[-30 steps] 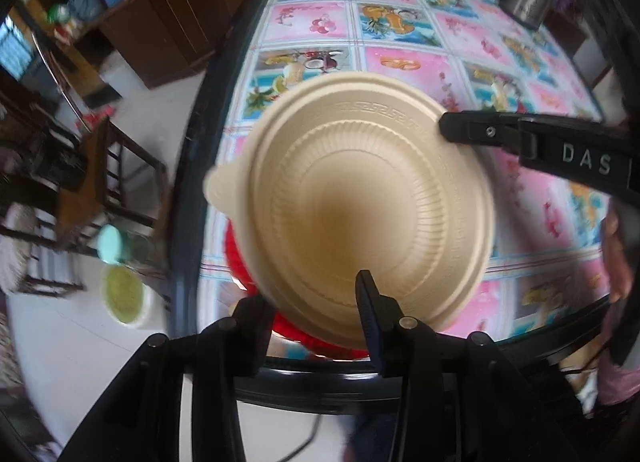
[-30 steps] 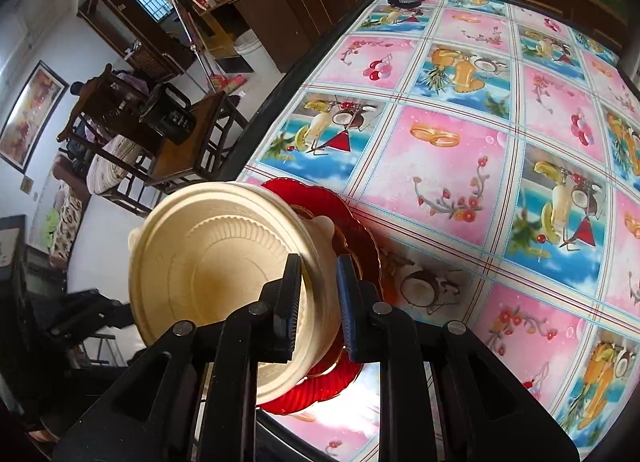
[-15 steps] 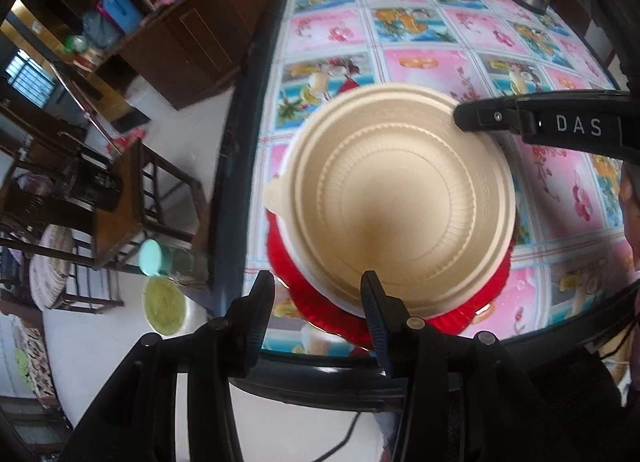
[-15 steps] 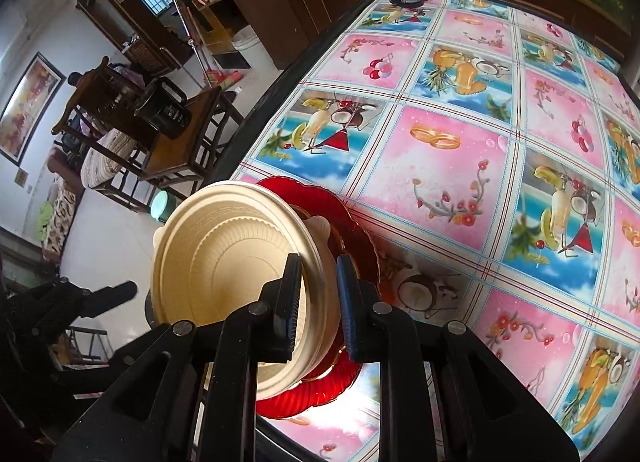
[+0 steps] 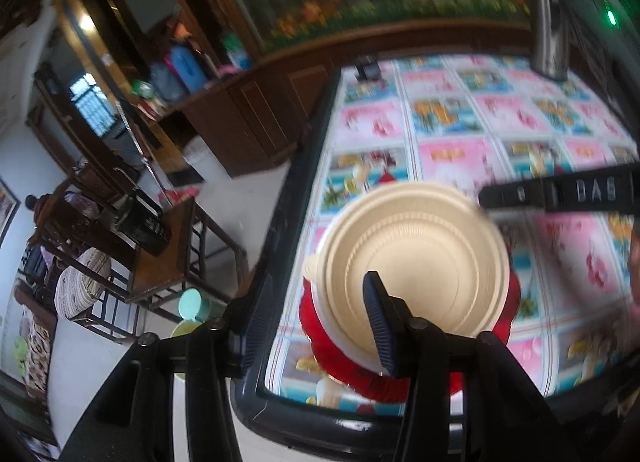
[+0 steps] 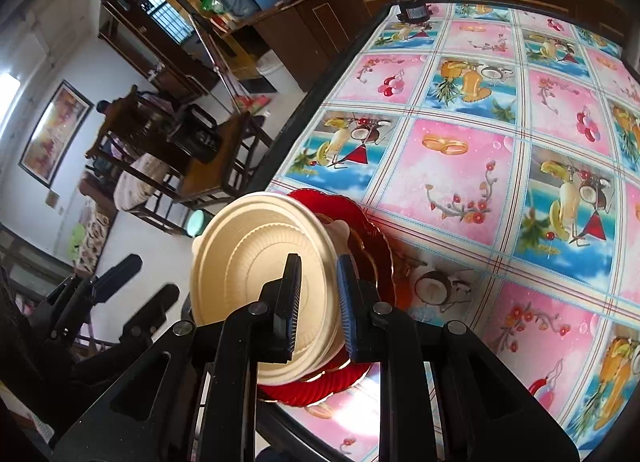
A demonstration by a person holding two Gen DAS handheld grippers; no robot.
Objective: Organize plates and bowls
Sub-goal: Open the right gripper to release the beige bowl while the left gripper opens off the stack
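A cream ribbed bowl (image 5: 416, 258) (image 6: 256, 258) sits over a red scalloped plate (image 5: 320, 326) (image 6: 360, 229) at the table's near left corner. My right gripper (image 6: 318, 302) is shut on the bowl's near rim, one finger inside and one outside; its fingers (image 5: 560, 193) also reach the bowl's far right rim in the left wrist view. My left gripper (image 5: 320, 322) is open and empty, drawn back from the bowl, one finger over the table's edge; it also shows at the lower left of the right wrist view (image 6: 120, 294).
The table (image 6: 460, 165) has a pink and blue fruit-print cloth and a dark rim. A small black object (image 6: 412, 9) stands at its far left corner and a steel flask (image 5: 548, 41) at the back right. Wooden chairs (image 6: 192, 165) and a cabinet stand left of the table.
My left gripper has let go of the bowl's rim and pulled back and up, away from the table. My right gripper still holds the bowl over the red plate.
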